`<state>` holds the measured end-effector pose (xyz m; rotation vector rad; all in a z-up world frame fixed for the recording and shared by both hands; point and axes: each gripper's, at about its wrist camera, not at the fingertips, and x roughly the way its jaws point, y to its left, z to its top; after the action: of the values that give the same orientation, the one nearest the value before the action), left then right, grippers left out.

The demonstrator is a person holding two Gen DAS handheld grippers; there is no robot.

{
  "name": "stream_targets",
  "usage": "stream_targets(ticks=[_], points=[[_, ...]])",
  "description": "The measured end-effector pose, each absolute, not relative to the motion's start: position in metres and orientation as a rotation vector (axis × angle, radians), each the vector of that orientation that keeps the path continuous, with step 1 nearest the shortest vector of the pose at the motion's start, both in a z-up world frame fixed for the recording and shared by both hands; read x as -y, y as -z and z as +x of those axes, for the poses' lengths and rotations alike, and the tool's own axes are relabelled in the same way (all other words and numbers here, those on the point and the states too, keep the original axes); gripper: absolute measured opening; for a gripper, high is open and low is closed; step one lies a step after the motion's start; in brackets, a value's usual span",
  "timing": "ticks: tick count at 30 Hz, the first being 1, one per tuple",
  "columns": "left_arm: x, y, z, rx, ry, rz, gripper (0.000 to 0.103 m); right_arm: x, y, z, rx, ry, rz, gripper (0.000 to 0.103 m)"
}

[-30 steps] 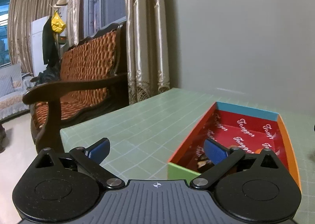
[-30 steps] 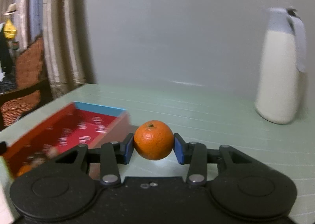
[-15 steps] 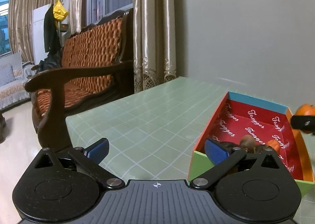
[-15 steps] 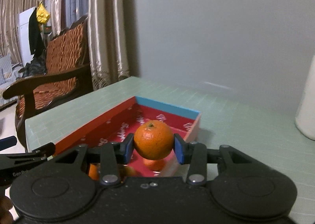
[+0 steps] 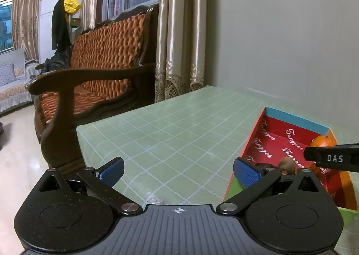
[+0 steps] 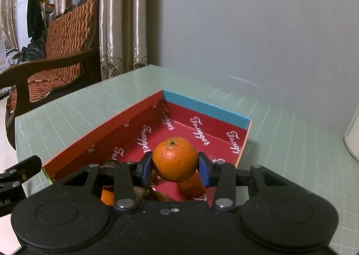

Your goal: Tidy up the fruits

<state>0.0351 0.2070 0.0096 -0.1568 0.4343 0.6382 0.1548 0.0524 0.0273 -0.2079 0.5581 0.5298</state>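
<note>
oranges first: on the left, the left gripper [image 5: 178,171] hangs wide and empty beside the red box [image 6: 107,140], keeping clear. the right gripper [image 6: 175,168], jaws just easing apart, still pinches an orange [image 6: 174,159] over the box, above fruit already inside, for a short drop.

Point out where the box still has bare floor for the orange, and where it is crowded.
Bare red floor lies at the far end of the box, between the blue end wall and the held orange. The near end is crowded: orange fruit and brown pieces lie there. The green table left of the box is bare.
</note>
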Motion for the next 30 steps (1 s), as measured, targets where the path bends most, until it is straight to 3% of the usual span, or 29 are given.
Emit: stream_targets(ticks=[3,7,11,18,27,30], points=[[-0.208,-0.010,0.034,-0.432,-0.637,-0.162,0.103,-0.052,-0.026,0.154,-0.566,-0.524,-0.210,0.046],[-0.206,-0.010,0.034,-0.426,-0.633,-0.157,0.103,-0.044,-0.032,0.146,-0.532,-0.522,-0.197,0.071],[-0.200,-0.012,0.033,-0.410,-0.623,-0.136,0.103,-0.028,-0.045,0.129,-0.481,-0.518,-0.182,0.073],[-0.183,-0.027,0.027,-0.430,-0.544,-0.109,0.103,0.023,-0.068,0.085,-0.429,-0.471,-0.098,0.087],[-0.137,-0.078,-0.016,-0.432,-0.420,-0.099,0.103,0.086,-0.077,0.026,-0.451,-0.383,0.031,0.090],[-0.117,-0.094,-0.035,-0.423,-0.390,-0.063,0.103,0.096,-0.079,0.005,-0.438,-0.347,0.044,0.103]])
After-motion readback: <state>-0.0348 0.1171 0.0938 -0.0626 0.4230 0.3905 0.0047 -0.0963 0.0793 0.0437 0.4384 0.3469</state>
